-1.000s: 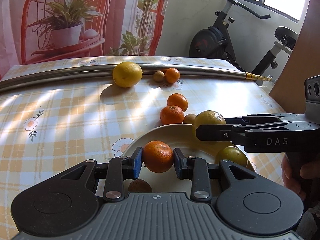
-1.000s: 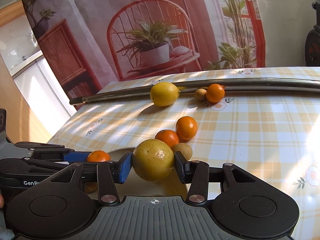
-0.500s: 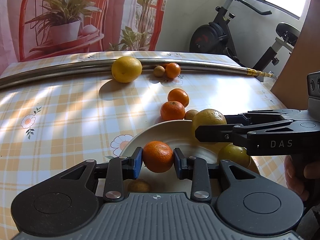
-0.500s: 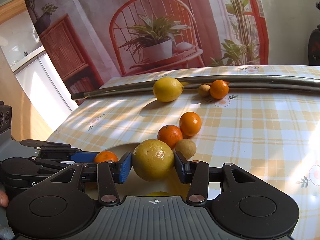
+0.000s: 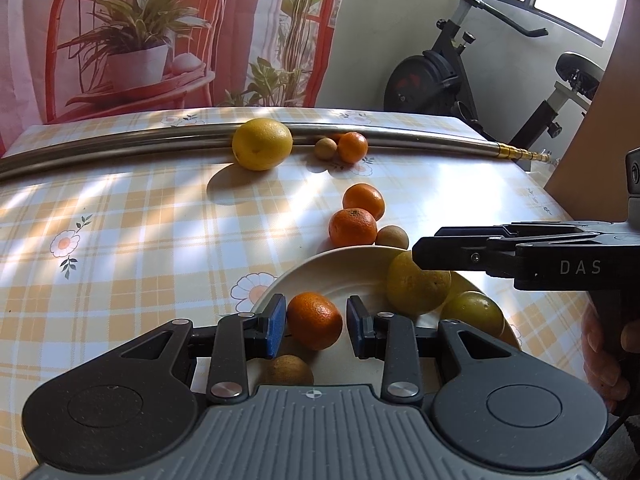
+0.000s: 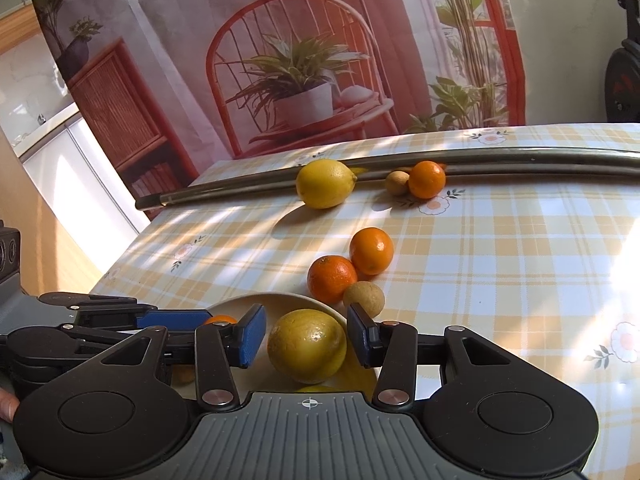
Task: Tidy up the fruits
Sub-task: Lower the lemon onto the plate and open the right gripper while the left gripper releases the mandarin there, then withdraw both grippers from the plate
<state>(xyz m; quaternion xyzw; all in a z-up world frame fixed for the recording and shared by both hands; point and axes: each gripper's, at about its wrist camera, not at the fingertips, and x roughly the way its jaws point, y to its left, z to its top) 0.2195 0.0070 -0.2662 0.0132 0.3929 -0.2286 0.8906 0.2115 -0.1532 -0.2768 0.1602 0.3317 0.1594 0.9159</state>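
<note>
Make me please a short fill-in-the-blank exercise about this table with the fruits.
1. The white plate lies on a checked ___.
2. Between the left gripper's open pads lies a small ___ fruit.
3. The lemon rests against a long metal ___.

Missing words: tablecloth; orange; pole

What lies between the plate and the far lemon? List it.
Near orange, farther orange and small tan fruit beside the plate, then bare tablecloth up to the lemon; right wrist view.
</note>
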